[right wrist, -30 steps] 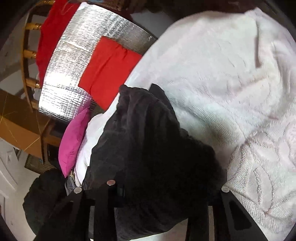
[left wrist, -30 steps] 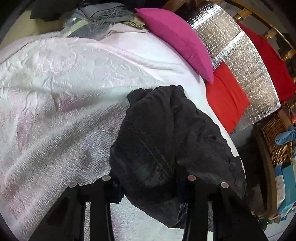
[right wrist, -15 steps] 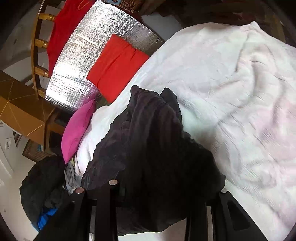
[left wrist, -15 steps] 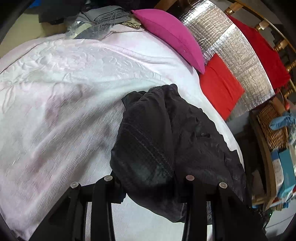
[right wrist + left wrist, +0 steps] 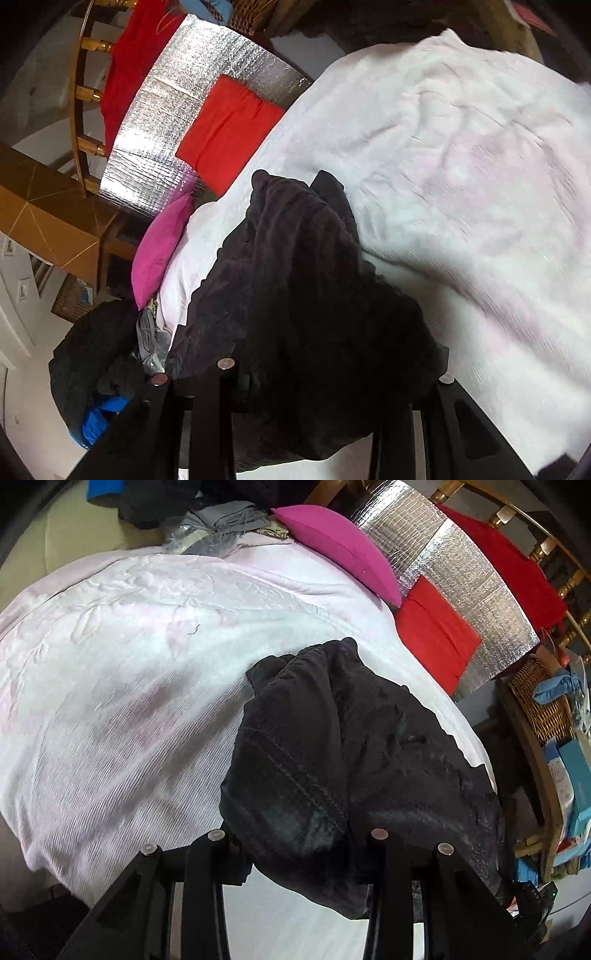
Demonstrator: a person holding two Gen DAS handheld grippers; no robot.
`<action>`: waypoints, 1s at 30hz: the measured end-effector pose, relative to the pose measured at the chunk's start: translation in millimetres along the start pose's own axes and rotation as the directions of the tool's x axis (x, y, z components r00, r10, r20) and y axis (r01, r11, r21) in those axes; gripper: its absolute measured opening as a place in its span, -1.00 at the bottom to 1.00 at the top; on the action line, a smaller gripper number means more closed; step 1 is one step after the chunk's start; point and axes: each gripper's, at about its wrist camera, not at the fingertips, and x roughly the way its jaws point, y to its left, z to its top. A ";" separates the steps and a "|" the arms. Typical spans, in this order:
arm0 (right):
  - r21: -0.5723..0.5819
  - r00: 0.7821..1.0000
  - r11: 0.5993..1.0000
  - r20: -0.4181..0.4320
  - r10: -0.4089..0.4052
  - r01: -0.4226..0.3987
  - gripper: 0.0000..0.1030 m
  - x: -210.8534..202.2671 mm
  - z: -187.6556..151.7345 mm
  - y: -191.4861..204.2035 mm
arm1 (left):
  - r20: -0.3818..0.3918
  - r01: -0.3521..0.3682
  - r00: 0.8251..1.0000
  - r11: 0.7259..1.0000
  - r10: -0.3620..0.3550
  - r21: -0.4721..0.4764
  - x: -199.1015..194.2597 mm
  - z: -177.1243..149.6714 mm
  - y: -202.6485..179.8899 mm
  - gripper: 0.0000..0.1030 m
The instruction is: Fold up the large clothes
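Note:
A large black garment (image 5: pixel 332 760) hangs bunched from both grippers above a pale pink bedspread (image 5: pixel 129 672). My left gripper (image 5: pixel 295 845) is shut on one part of it, the cloth draping over the fingers and trailing down to the bed. In the right wrist view the same garment (image 5: pixel 295 295) fills the middle, and my right gripper (image 5: pixel 332 373) is shut on it, with cloth hiding most of the fingers. Its far end (image 5: pixel 288 184) rests on the bedspread (image 5: pixel 461 184).
A magenta pillow (image 5: pixel 340 542), a red cushion (image 5: pixel 436 635) and a silver foil-covered headboard (image 5: pixel 461 565) line the bed's far side. Grey and dark clothes (image 5: pixel 221 520) are piled at the head. A wicker basket (image 5: pixel 543 705) and boxes stand beside the bed.
Both grippers have risen and pulled back with the garment, so more of the bed and room shows. The garment hangs longer and its far end has dragged toward me.

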 end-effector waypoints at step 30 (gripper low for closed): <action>0.019 0.997 0.998 -0.055 -0.056 0.058 -0.25 90.0 66.6 3.2 | -0.023 0.079 0.997 0.997 -0.078 0.017 54.1 40.0 3.0 -0.38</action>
